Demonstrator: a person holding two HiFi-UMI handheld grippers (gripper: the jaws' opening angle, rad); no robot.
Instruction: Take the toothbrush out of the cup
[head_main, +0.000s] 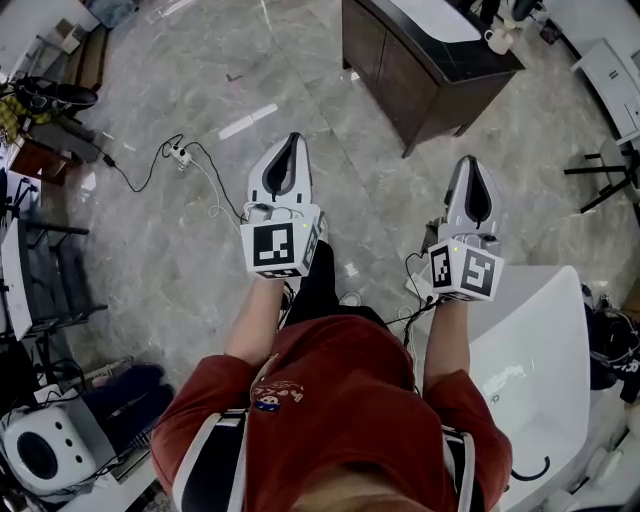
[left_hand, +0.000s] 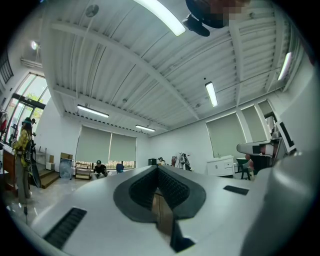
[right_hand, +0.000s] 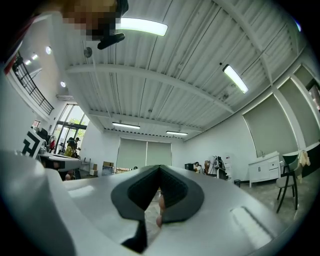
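Left gripper (head_main: 291, 150): jaws shut tight, holding nothing.
Right gripper (head_main: 470, 170): jaws shut too, empty.
Cup (head_main: 497, 41): looks like a small white one on the dark cabinet (head_main: 395, 70), far off at 1 o'clock.
Toothbrush: too small to see.
Do it well: walk close first, open your right jaws, pinch the handle, and lift straight up.

A small white cup (head_main: 497, 41) stands upright in the upper right of the head view, on the dark cabinet's (head_main: 420, 85) top near its corner. It is too small to tell whether a toothbrush is inside.
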